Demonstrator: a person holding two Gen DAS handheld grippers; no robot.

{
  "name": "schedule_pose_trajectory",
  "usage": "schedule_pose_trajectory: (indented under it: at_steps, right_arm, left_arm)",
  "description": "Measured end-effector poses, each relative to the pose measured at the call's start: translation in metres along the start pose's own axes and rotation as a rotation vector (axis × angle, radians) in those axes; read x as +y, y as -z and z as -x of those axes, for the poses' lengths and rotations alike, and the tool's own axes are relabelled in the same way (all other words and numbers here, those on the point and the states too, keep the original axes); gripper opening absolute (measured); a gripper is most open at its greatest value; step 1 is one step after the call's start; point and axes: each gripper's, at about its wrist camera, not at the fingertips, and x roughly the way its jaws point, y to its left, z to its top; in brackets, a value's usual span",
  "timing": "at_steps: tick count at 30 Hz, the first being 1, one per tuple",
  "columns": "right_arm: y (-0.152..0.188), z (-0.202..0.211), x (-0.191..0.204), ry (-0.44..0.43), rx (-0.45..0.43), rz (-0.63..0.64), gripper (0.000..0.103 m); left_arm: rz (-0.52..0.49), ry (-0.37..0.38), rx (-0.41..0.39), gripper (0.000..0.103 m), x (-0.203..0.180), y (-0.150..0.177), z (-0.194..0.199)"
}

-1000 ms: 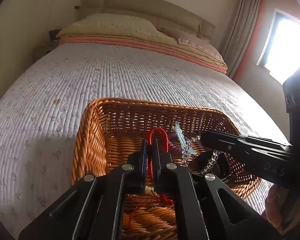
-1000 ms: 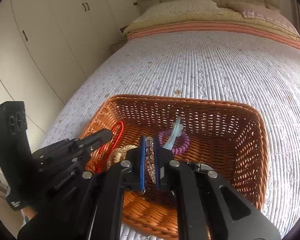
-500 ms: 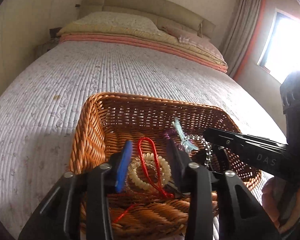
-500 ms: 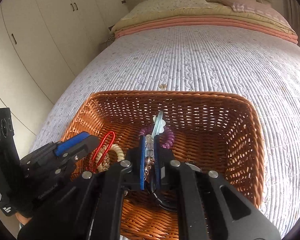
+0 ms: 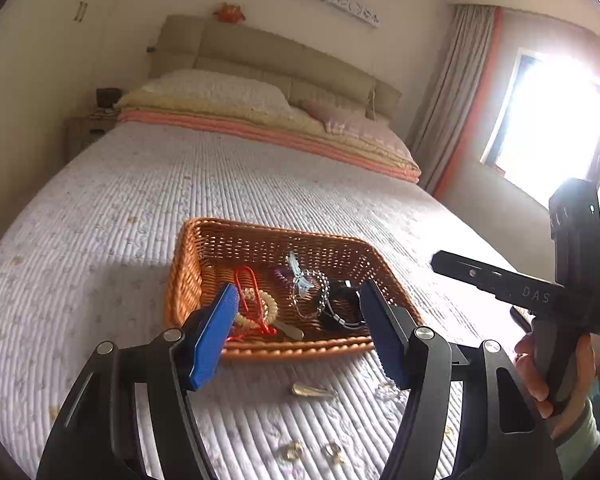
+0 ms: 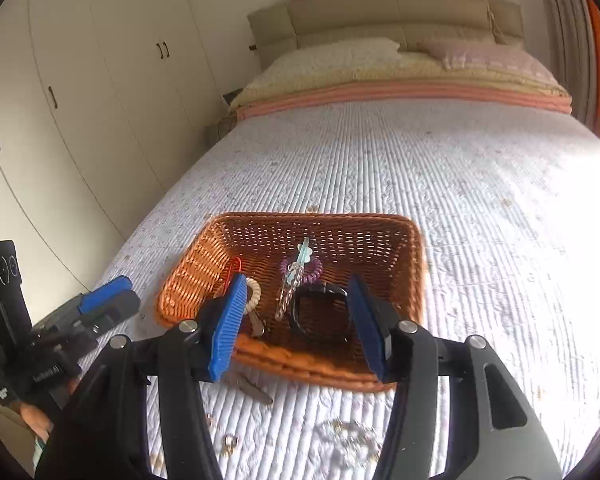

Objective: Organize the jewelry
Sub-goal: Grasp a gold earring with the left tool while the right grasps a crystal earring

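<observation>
Nearest, on the quilted bedspread (image 5: 100, 216) in front of the basket: small gold earrings (image 5: 294, 449), a gold clip (image 5: 314, 390) and a tangle of pale chain (image 6: 350, 438), all loose on the cover.

Just above those, left gripper (image 5: 300, 334) spread wide, blue pads (image 5: 214, 336) far apart, nothing between them, nothing touched. Right gripper (image 6: 298, 322) likewise gaping, ridged blue fingers (image 6: 228, 326) well separated, empty, hovering before the near rim of the basket.

Beyond the fingertips, wicker basket (image 5: 188, 264) sitting on the bed, holding the gathered pieces: red cord loop (image 5: 247, 286) at the left side, cream bead bracelet (image 5: 266, 308) beside it with a small metal key-like piece (image 6: 256, 324) at its near edge, clear bead strand (image 6: 286, 296) in the middle, black bangle (image 6: 318, 310) to the right, purple coil band (image 6: 302, 270) further back with a pale blue clip (image 6: 303, 252) propped over it.

Furthest off, pillows (image 6: 340, 56) and padded headboard (image 6: 400, 12), wardrobe doors (image 6: 100, 80) along one wall, bright window (image 5: 552, 128) with curtain on the other.
</observation>
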Motion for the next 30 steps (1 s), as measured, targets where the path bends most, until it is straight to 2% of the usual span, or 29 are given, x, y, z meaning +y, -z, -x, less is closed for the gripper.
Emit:
schedule_pose_trajectory:
  at_steps: [6, 12, 19, 22, 25, 30]
  right_arm:
    - [0.031, 0.045, -0.013, 0.022, -0.034, -0.011, 0.049]
    - [0.073, 0.036, -0.034, 0.036, 0.036, -0.038, 0.049]
    - [0.116, -0.009, -0.054, 0.077, 0.132, -0.073, 0.049]
    - [0.126, -0.021, -0.060, 0.096, 0.152, -0.073, 0.049]
    - [0.135, -0.026, -0.064, 0.113, 0.164, -0.061, 0.049]
    - [0.130, -0.034, -0.074, 0.083, 0.193, -0.086, 0.049]
  left_arm:
    - [0.048, -0.013, -0.055, 0.062, -0.003, 0.020, 0.051]
    - [0.075, 0.000, -0.006, 0.062, -0.002, 0.058, 0.064]
    - [0.148, 0.045, 0.167, 0.060, -0.002, 0.113, 0.029]
    - [0.106, 0.014, 0.258, 0.059, -0.012, 0.125, 0.004]
    - [0.051, -0.016, 0.349, 0.051, -0.026, 0.131, -0.022]
    - [0.013, -0.059, 0.369, 0.046, -0.034, 0.134, -0.044]
